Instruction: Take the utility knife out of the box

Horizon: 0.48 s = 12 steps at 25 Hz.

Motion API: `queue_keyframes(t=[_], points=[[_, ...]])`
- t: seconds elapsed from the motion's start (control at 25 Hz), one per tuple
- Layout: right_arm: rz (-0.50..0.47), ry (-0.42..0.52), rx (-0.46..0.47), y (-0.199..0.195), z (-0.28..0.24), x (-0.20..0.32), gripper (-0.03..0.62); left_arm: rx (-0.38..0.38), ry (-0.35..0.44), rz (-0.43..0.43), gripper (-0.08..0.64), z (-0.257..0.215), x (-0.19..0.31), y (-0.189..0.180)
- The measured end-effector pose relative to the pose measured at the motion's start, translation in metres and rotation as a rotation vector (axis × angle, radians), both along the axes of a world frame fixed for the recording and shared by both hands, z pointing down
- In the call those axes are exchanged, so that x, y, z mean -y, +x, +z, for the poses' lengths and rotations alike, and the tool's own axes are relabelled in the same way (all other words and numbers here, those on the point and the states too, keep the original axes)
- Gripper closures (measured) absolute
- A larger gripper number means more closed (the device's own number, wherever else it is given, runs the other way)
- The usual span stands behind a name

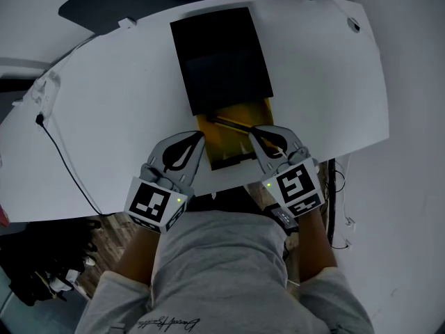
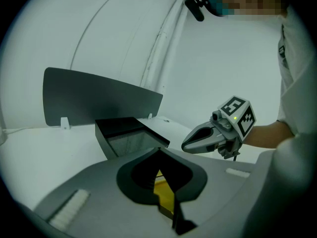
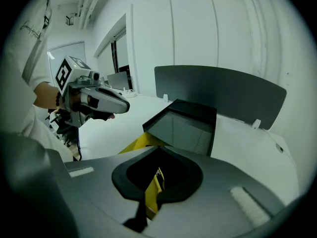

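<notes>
Utility knife (image 1: 231, 124) is not out yet: it seems to be the dark slim bar lying across the yellow tray (image 1: 224, 148), which stands partly slid out of the black box (image 1: 221, 58) at the middle of the desk (image 1: 104, 103). The opening looks done; reaching in, gripping and lifting are left. Left gripper (image 1: 200, 138) and right gripper (image 1: 252, 132) flank the tray's lower end, just below the knife, the right one nearer it. Both pairs of fingers are closed together, holding nothing.
</notes>
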State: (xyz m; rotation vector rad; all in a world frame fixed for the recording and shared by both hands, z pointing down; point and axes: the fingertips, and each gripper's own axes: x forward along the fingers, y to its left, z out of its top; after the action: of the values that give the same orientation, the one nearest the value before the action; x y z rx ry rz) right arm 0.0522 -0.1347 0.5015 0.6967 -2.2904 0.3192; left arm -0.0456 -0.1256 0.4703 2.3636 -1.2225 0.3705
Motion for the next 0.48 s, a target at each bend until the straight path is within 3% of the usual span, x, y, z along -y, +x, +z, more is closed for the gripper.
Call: queue_keyframes(t=[0.48], points=[[-0.06,-0.034,-0.109,-0.007,0.035,0.002,0.575,-0.012,-0.032,-0.012,0.559,0.017,0.001,-0.009]])
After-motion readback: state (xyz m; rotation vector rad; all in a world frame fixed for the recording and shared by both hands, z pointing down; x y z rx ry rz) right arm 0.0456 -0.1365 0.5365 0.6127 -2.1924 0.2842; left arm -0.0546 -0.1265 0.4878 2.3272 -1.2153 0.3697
